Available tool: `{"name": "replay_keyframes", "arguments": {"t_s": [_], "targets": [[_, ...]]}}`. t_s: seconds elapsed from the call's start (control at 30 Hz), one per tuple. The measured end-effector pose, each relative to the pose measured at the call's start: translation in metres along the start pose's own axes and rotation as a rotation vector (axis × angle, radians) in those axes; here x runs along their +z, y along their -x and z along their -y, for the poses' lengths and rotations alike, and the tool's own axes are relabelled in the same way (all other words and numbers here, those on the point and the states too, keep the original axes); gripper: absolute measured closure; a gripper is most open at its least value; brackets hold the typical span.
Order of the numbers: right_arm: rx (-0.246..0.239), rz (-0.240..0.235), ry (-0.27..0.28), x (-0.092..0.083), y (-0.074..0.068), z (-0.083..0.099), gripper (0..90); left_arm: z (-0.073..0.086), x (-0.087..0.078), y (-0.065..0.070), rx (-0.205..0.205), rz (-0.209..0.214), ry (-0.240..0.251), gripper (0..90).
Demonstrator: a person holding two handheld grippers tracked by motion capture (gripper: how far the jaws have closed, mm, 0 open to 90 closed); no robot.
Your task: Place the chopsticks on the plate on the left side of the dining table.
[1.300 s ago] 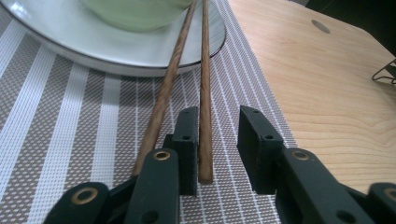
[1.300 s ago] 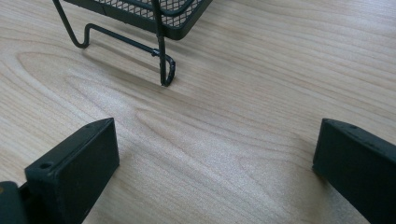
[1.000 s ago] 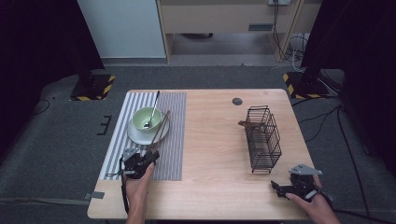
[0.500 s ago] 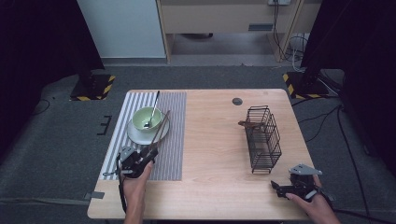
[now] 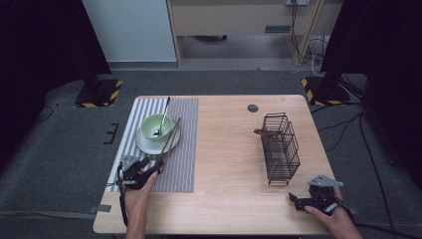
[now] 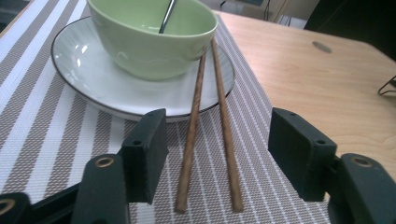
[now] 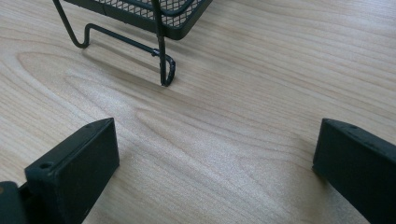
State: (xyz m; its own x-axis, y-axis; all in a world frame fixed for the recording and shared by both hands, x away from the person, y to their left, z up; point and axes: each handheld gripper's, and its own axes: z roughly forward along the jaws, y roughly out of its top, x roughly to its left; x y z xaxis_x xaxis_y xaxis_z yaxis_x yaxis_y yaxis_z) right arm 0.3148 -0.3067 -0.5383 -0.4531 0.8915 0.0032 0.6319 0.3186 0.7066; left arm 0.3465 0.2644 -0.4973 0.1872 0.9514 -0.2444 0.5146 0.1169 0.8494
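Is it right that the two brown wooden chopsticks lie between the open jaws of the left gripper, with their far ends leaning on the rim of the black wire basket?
Not quite. The two brown wooden chopsticks do lie between the open jaws of the left gripper, which have just been opening, but their far ends lean on the white plate beside the green bowl, not on the black wire basket. The left gripper view shows this.
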Motion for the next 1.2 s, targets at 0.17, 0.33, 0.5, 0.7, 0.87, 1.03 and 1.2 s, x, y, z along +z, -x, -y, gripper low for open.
{"name": "replay_keyframes", "arguments": {"t_s": [0.17, 0.33, 0.5, 0.7, 0.87, 1.03, 1.2], "targets": [[0.0, 0.0, 0.0, 0.0, 0.0, 0.0, 0.4, 0.001, 0.001, -0.004, 0.008, -0.005, -0.017, 33.1], [0.0, 0.0, 0.0, 0.0, 0.0, 0.0, 0.4, 0.002, 0.005, 0.0, 0.026, 0.01, -0.035, 31.0], [0.0, 0.0, 0.0, 0.0, 0.0, 0.0, 0.4, 0.004, 0.01, 0.008, 0.056, 0.014, -0.044, 30.4], [0.0, 0.0, 0.0, 0.0, 0.0, 0.0, 0.4, 0.007, 0.016, 0.008, 0.058, 0.001, -0.066, 27.9], [0.0, 0.0, 0.0, 0.0, 0.0, 0.0, 0.4, 0.012, 0.023, 0.008, 0.058, -0.006, -0.117, 24.1], [0.0, 0.0, 0.0, 0.0, 0.0, 0.0, 0.4, 0.014, 0.027, 0.008, 0.068, -0.029, -0.146, 24.0], [0.0, 0.0, 0.0, 0.0, 0.0, 0.0, 0.4, 0.014, 0.03, 0.012, 0.109, -0.053, -0.159, 25.8]]}}
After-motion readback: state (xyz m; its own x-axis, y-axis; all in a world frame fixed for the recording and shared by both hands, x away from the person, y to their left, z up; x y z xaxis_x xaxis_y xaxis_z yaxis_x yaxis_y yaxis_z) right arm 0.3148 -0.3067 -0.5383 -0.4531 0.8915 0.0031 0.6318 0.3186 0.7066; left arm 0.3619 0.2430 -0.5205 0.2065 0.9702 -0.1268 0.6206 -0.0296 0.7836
